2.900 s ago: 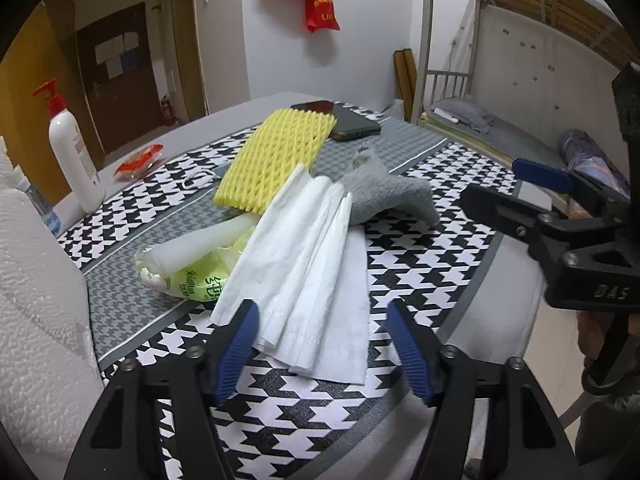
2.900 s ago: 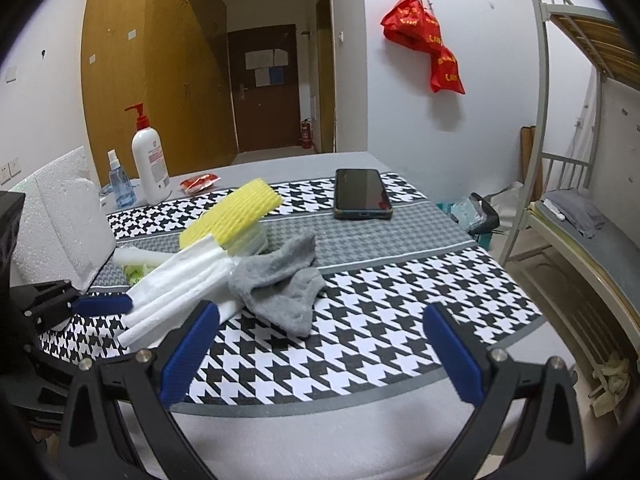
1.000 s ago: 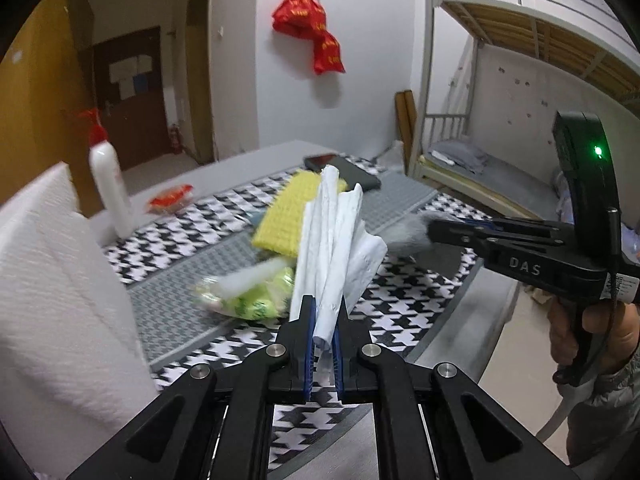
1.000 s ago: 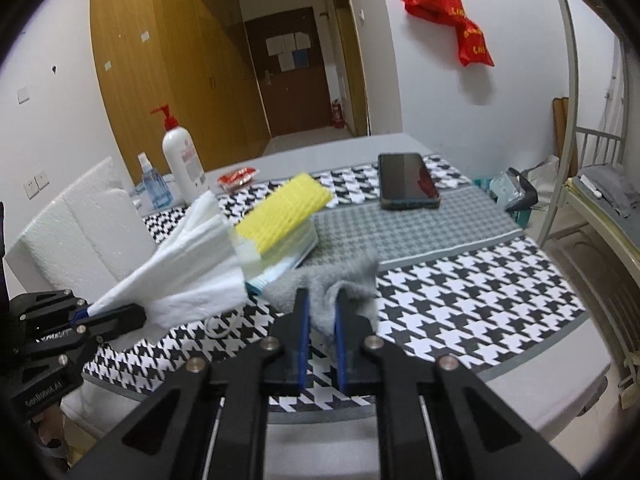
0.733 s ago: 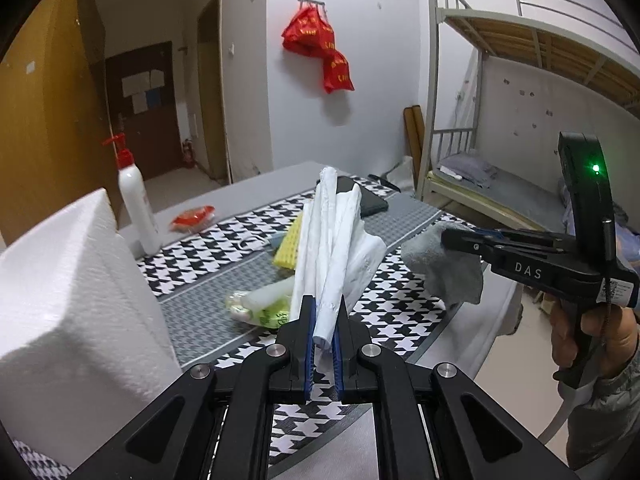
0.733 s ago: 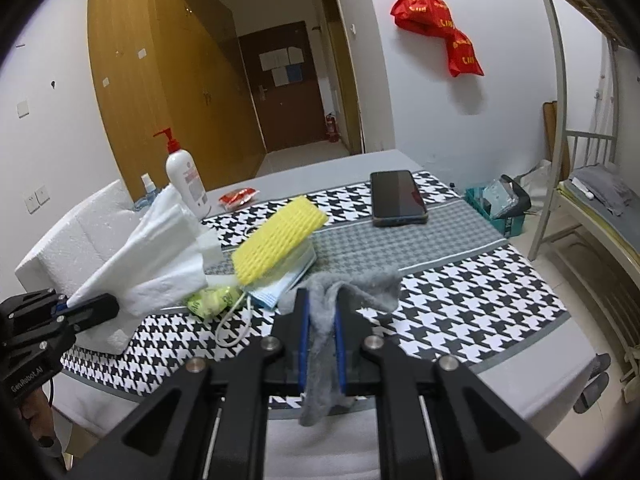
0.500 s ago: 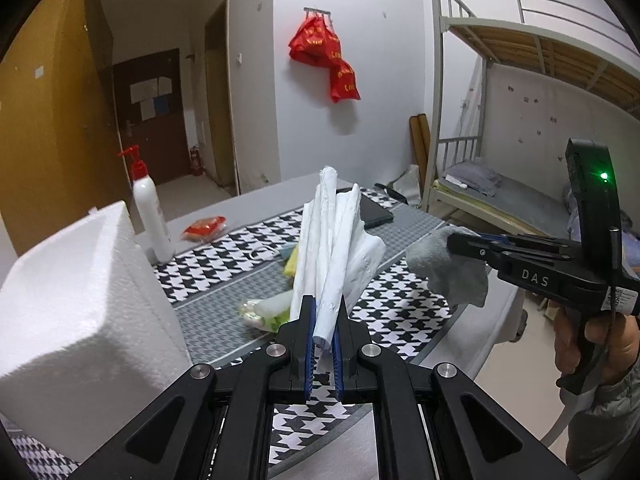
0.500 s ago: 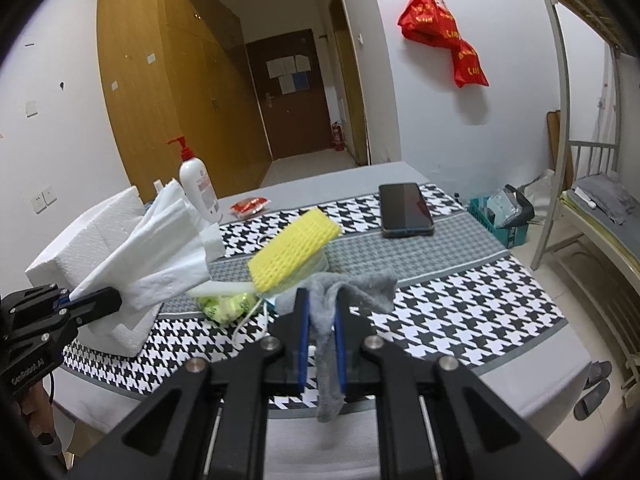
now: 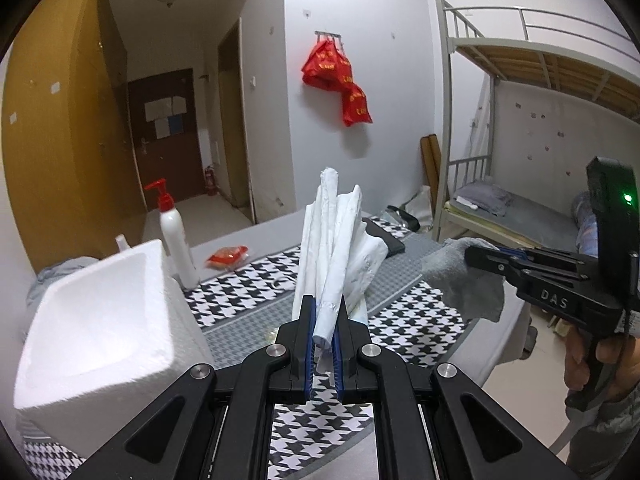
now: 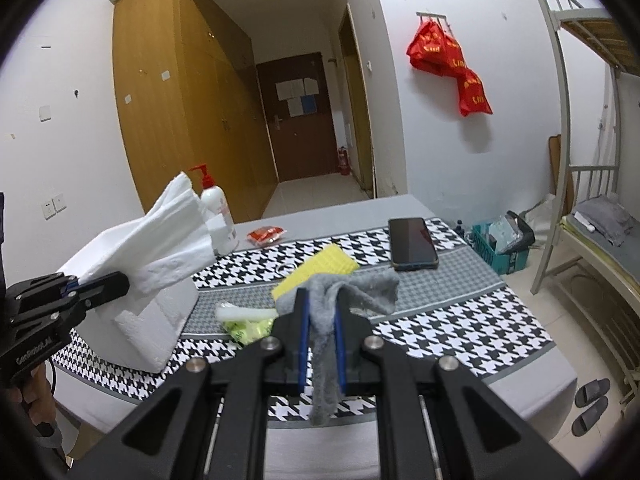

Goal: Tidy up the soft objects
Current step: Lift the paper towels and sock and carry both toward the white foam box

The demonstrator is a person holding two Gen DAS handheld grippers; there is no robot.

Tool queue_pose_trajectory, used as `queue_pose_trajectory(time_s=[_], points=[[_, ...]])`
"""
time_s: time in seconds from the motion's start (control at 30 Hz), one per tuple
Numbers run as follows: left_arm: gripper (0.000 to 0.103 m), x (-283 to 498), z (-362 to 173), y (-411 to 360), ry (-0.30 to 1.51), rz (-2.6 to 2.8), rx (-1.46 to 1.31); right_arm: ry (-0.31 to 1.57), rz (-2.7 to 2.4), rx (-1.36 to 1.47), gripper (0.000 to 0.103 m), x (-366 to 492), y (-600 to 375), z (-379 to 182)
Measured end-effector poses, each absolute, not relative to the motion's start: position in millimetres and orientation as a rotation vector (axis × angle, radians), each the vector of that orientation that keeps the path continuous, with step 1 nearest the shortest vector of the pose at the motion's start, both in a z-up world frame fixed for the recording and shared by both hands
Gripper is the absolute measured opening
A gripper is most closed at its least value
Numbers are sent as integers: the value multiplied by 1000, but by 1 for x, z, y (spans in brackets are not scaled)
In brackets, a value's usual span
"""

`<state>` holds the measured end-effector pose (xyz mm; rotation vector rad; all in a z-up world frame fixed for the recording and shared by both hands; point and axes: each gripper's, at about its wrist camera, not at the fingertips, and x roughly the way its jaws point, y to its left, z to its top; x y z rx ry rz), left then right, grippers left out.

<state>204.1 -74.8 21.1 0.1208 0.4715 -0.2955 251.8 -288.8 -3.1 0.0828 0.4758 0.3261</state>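
The left tongs (image 9: 322,344) are pinching the white tissue bundle (image 9: 336,240) tight, its folds fanning upward above the tabletop (image 9: 248,320). The right tongs (image 10: 321,344) are clamping the grey cloth (image 10: 344,284), one end drooping below the tips. Both soft pieces are hanging clear of the checked surface — the white foam box (image 9: 100,320) is sitting just left of the tissues. Carrying well probably means keeping both grips firm and moving each piece over the box opening before letting go. Further back, the yellow foam net (image 10: 316,268), green packet (image 10: 248,326) and phone (image 10: 412,248) are lying on the cloth-covered top — untouched.
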Motion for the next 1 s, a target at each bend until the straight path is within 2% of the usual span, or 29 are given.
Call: queue_pose_trajectory(time_s=[1.0], points=[[8, 190, 59, -4, 358, -108, 88, 328, 451, 34, 14, 242, -217, 46]])
